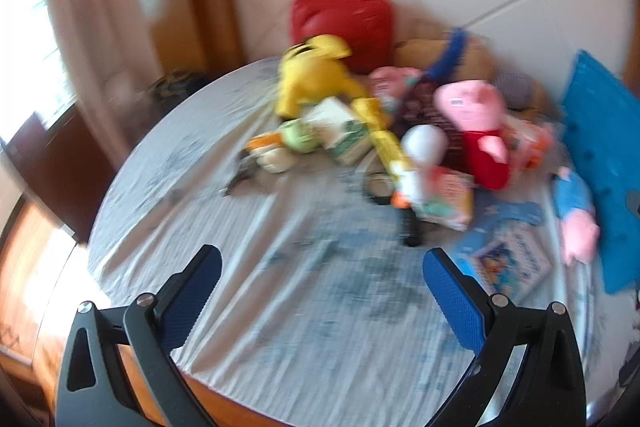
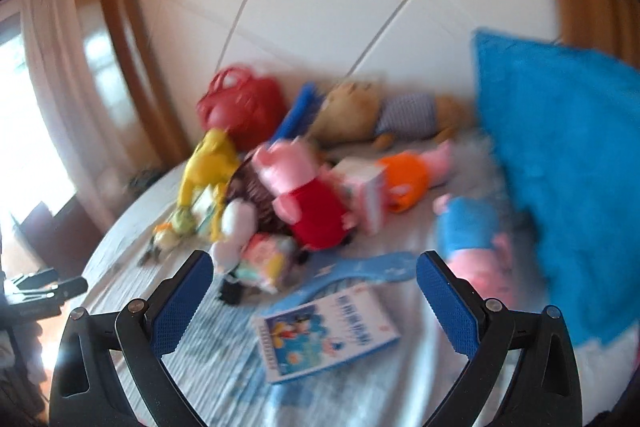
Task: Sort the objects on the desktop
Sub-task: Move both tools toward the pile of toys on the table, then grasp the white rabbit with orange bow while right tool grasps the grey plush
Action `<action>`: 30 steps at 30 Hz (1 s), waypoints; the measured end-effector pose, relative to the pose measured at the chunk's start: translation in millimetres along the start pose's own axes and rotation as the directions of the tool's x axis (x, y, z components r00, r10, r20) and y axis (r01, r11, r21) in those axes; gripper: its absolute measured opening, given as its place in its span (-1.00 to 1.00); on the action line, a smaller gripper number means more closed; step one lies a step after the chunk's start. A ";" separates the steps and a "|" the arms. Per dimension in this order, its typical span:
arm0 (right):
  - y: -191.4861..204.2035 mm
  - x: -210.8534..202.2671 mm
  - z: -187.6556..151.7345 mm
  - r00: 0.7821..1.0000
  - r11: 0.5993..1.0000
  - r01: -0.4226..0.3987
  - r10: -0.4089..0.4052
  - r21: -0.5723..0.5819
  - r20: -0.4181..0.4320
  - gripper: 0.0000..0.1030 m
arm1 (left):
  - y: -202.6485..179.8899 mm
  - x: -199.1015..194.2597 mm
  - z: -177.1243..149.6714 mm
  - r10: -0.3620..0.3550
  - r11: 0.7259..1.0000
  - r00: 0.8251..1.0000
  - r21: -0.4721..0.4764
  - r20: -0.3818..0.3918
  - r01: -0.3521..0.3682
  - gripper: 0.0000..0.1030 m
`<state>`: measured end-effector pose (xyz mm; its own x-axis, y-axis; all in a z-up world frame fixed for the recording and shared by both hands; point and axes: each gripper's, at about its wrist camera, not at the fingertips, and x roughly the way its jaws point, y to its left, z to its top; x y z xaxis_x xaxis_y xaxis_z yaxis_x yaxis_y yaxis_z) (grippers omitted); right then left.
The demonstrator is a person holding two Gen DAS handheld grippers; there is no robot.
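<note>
One red bag [image 1: 342,19], three pig plushes [image 2: 304,195], one picture book [image 2: 324,335], one blue cushion [image 2: 560,163], one yellow plush [image 1: 312,75].

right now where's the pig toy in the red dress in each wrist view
Left wrist: the pig in the red dress sits right of centre, in the pile.
Right wrist: it lies near the middle, just left of centre.
Shared landmark: the red handbag against the wall behind the pile.
</note>
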<state>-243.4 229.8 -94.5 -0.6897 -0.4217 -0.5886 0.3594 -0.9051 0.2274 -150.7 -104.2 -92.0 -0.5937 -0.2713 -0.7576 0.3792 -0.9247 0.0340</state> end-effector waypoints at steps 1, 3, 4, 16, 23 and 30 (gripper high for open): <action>7.9 12.3 3.2 1.000 1.000 -0.004 0.003 -0.022 -0.020 1.00 | 8.6 4.9 2.7 0.014 1.000 1.000 -0.015 -0.008 -0.014 1.00; 21.1 29.5 6.5 0.999 0.999 -0.016 0.013 -0.048 -0.049 1.00 | 26.7 17.1 9.6 0.043 0.998 0.999 -0.037 -0.020 -0.044 1.00; 27.3 37.7 8.8 0.998 0.998 -0.017 0.014 -0.053 -0.057 1.00 | 36.1 24.5 13.9 0.058 0.997 0.998 -0.043 -0.024 -0.059 1.00; 113.6 141.3 15.0 0.980 0.989 0.146 -0.142 0.020 -0.140 0.42 | 110.5 190.6 86.7 -0.044 0.994 0.985 0.090 -0.165 0.059 0.70; 133.5 204.0 8.1 0.946 0.967 0.248 -0.227 0.063 -0.233 -0.36 | 106.2 258.4 104.7 -0.114 0.983 0.963 0.114 -0.242 0.145 0.61; 136.3 245.2 8.7 0.930 0.962 0.269 -0.248 0.045 -0.273 -0.11 | 92.3 301.5 119.5 -0.095 0.987 0.955 0.100 -0.283 0.128 0.61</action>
<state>-369.0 2.5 -201.1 -0.5585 -0.1530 -0.8152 0.1318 -0.9867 0.0949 -379.5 -303.2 -239.4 -0.4021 -0.0956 -0.9106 0.2277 -0.9737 0.0017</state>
